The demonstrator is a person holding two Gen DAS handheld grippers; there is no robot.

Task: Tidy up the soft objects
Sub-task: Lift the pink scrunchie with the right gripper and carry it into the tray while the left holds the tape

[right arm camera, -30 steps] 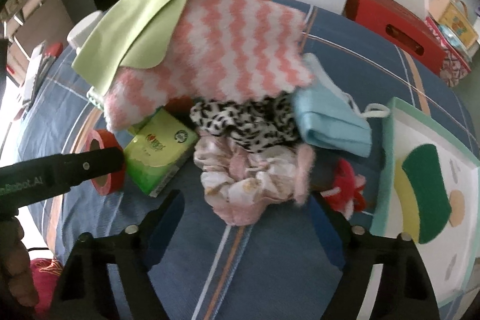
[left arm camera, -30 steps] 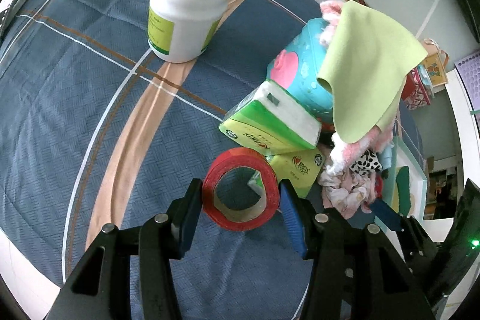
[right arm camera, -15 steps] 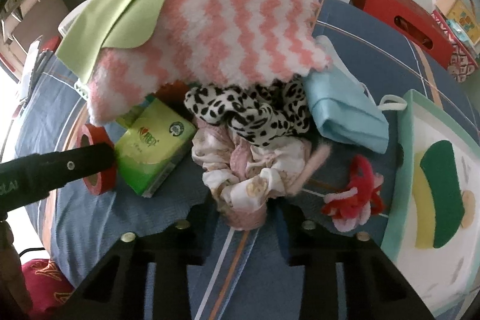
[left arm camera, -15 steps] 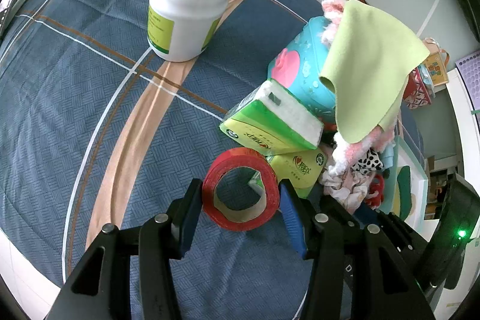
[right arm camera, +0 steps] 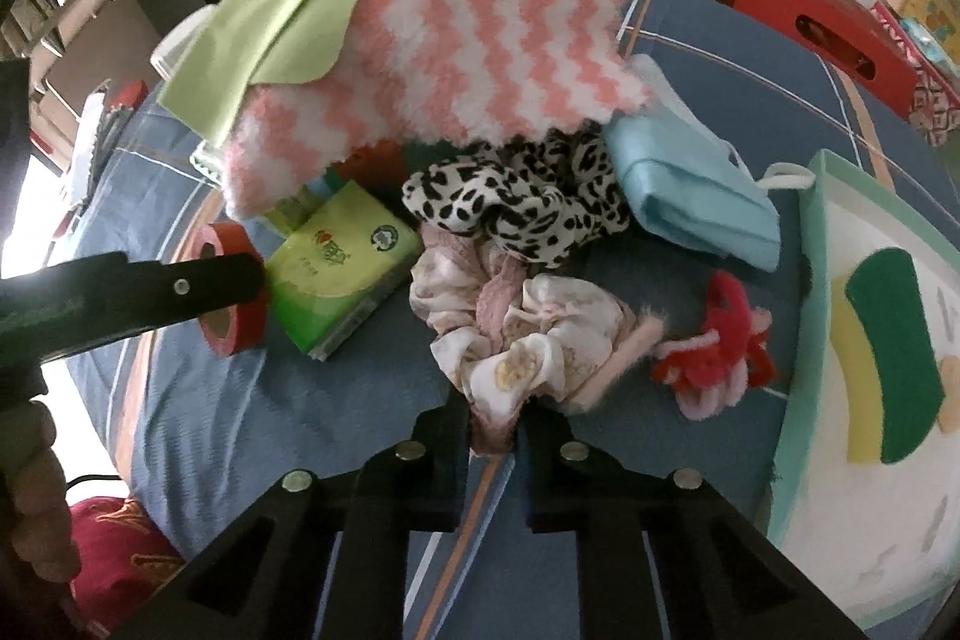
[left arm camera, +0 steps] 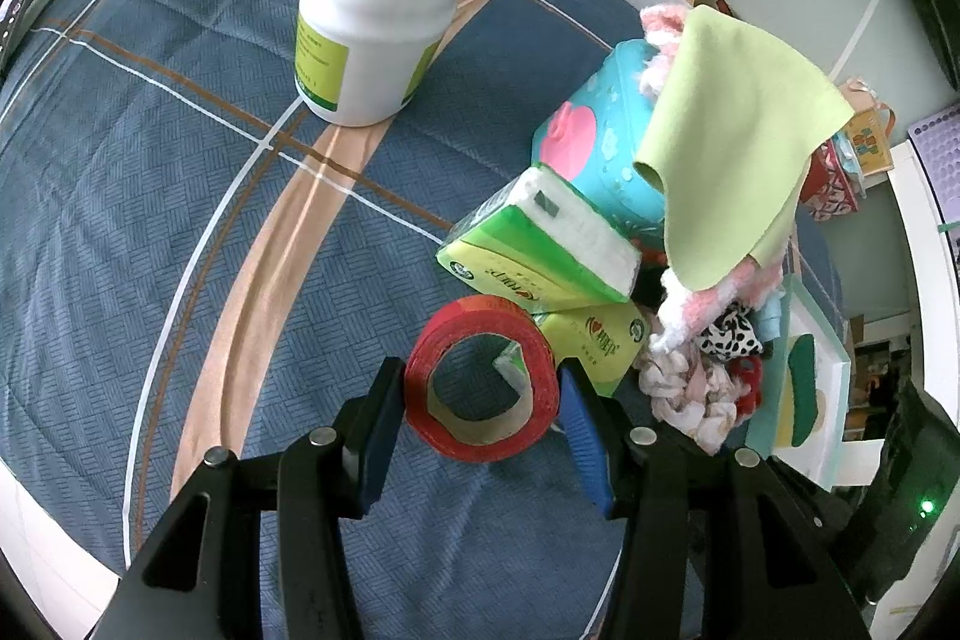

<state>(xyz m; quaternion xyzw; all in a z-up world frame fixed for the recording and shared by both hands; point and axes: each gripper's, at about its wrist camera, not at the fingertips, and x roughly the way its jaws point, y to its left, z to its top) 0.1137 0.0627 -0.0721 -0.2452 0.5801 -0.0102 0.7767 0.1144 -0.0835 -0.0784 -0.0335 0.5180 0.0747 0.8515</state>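
Covering the whole surface: a blue quilted bedspread point(left arm camera: 150, 220) with tan and white stripes, everything else lying on it.
Tray: a pale green-rimmed tray point(right arm camera: 807, 340) at the right edge, a green and yellow curved shape inside it.
Striped cloth: a fluffy pink-and-white zigzag cloth point(right arm camera: 480, 34) on top of the pile, a lime-green cloth point(right arm camera: 288, 16) draped over its upper left part.
White bottle: a white screw-cap bottle point(left arm camera: 378, 10) with a green label, upright, well apart from the pile.
Turquoise pack: a turquoise pack point(left arm camera: 594, 148) with a pink heart, under the lime cloth.
Blue mask: a light blue face mask point(right arm camera: 690, 196) just right of the spotted fabric.
Tissue packs: two green tissue packs, one point(left arm camera: 540, 244) leaning on the other point(left arm camera: 594, 346), beside the tape.
Spotted scrunchie: a black-and-white spotted scrunchie point(right arm camera: 516, 202), touching the pale one below it.
Pale scrunchie: a cream and pink scrunchie point(right arm camera: 516, 334) in front of the pile, its near edge between the right fingers.
Red yarn piece: a red and pink fuzzy piece point(right arm camera: 714, 340) between scrunchie and tray.
Red tape: a red tape roll point(left arm camera: 480, 388) on its side.
Left gripper: the left gripper point(left arm camera: 480, 418) half spread, both pads against the roll's sides, grasping it.
Right gripper: the right gripper point(right arm camera: 495, 430) closing, its fingers pinching the pale scrunchie's edge.
Person: a hand point(right arm camera: 30, 490) at the lower left edge.
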